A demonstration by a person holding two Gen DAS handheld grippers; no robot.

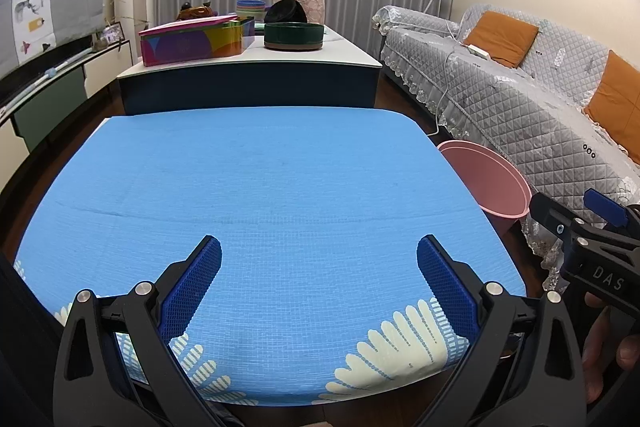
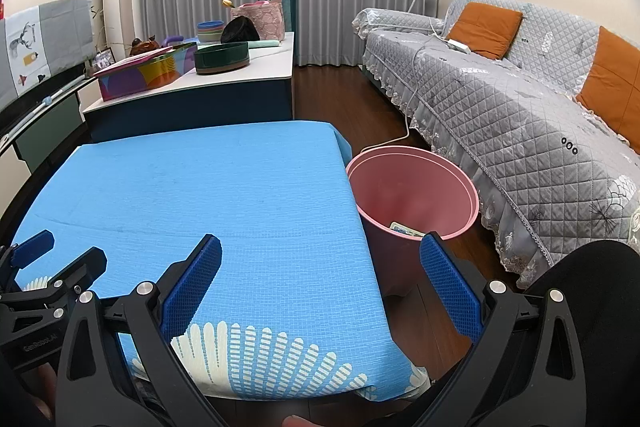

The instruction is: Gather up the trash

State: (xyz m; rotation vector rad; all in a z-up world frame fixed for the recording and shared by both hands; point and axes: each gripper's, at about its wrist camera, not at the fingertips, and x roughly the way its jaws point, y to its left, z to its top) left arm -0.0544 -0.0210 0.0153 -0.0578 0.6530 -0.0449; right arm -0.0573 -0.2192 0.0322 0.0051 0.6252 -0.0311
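Hovering both wide-open, empty tools, left gripper and right gripper, over the bare blue tablecloth; trash already sits in the pink bin just beside the table, so I'd scan before reaching.

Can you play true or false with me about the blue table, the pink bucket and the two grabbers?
1. The pink bucket stands on the floor beside the table. True.
2. The left gripper holds a piece of trash. False: its jaws are open and empty.
3. Something lies at the bottom of the bucket. True.
4. The right gripper is shut. False: its jaws are wide open.
5. The sofa has green cushions. False: they are orange.
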